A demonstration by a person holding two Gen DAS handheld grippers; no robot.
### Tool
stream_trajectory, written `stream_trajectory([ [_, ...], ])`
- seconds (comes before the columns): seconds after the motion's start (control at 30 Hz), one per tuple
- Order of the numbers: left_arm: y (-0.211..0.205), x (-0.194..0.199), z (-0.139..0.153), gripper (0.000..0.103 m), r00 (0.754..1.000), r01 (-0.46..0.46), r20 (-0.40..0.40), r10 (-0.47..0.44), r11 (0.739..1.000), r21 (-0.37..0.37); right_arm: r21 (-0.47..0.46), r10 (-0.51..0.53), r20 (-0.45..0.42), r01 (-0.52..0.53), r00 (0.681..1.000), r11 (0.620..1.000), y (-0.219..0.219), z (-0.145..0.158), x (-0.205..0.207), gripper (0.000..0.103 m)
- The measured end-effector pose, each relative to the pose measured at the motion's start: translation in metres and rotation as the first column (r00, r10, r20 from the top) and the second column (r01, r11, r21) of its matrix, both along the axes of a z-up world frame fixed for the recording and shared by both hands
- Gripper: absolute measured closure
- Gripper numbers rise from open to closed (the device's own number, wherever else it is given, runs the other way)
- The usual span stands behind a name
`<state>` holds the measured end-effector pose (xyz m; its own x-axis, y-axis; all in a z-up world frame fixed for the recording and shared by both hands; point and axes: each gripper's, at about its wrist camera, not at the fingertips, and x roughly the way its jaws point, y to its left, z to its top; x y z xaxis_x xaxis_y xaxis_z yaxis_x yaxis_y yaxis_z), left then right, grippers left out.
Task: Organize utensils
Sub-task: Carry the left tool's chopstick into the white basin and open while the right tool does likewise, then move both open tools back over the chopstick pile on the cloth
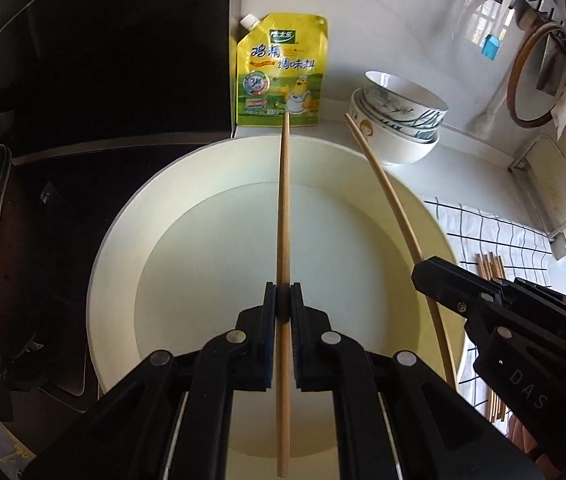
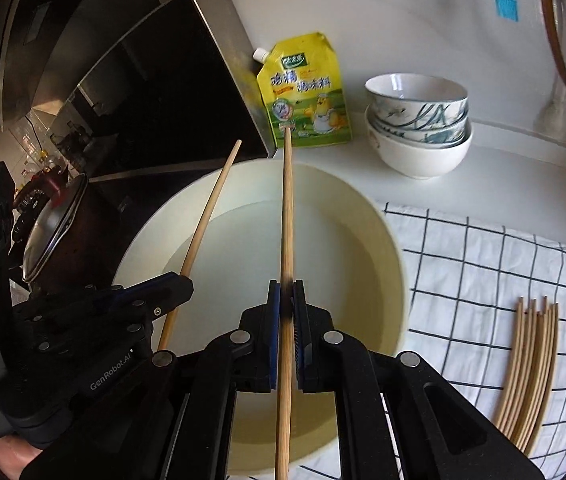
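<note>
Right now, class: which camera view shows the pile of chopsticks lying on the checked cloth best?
The right wrist view. There the pile of chopsticks lies in plain sight on the checked cloth. In the left wrist view the right gripper blocks most of it; only short ends show.

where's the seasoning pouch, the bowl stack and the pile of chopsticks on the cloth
seasoning pouch (image 1: 281,72), left wrist view, middle of its yellow front.
bowl stack (image 2: 419,128), right wrist view, side of the nested bowls.
pile of chopsticks (image 2: 529,372), right wrist view, mid-length of the bundle on the checked cloth.
</note>
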<state>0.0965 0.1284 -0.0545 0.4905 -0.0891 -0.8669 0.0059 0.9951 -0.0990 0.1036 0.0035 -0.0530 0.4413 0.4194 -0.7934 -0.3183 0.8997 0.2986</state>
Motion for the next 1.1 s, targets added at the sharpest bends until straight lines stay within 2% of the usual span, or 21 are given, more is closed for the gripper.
stream_trajectory([
  [0.27, 0.019, 0.012, -0.032, 0.095, 0.998, 0.004, -0.06, -0.004, 1.0, 0.001, -0.033, -0.015, -0.086, 0.012, 0.996, 0.999, 0.019, -0.034, 0.009, 0.097],
  [0.5, 0.026, 0.015, -0.045, 0.095, 0.996, 0.005, -0.092, -0.005, 1.0, -0.007, -0.066, -0.04, -0.108, 0.033, 0.993, 0.997, 0.02, -0.042, 0.014, 0.097],
  [0.57, 0.028, 0.015, -0.045, 0.088, 0.996, -0.005, -0.094, 0.003, 1.0, -0.012, -0.064, -0.053, -0.106, 0.046, 0.993, 0.997, 0.018, -0.043, 0.014, 0.09],
  [0.6, 0.029, 0.014, -0.044, 0.08, 0.996, -0.009, -0.09, 0.008, 1.0, -0.012, -0.063, -0.058, -0.099, 0.052, 0.993, 0.997, 0.017, -0.042, 0.013, 0.086],
  [0.63, 0.03, 0.014, -0.043, 0.074, 0.996, -0.013, -0.084, 0.012, 1.0, -0.009, -0.067, -0.061, -0.093, 0.055, 0.994, 0.996, 0.017, -0.04, 0.013, 0.086],
  [0.7, 0.032, 0.013, -0.04, 0.071, 0.997, -0.019, -0.074, 0.018, 1.0, -0.006, -0.069, -0.063, -0.088, 0.057, 0.994, 0.996, 0.016, -0.038, 0.013, 0.086],
  [1.1, 0.033, 0.0, -0.024, 0.068, 0.999, -0.02, -0.049, 0.019, 1.0, -0.017, -0.064, -0.067, -0.059, 0.063, 0.996, 0.996, 0.007, -0.022, -0.004, 0.086],
])
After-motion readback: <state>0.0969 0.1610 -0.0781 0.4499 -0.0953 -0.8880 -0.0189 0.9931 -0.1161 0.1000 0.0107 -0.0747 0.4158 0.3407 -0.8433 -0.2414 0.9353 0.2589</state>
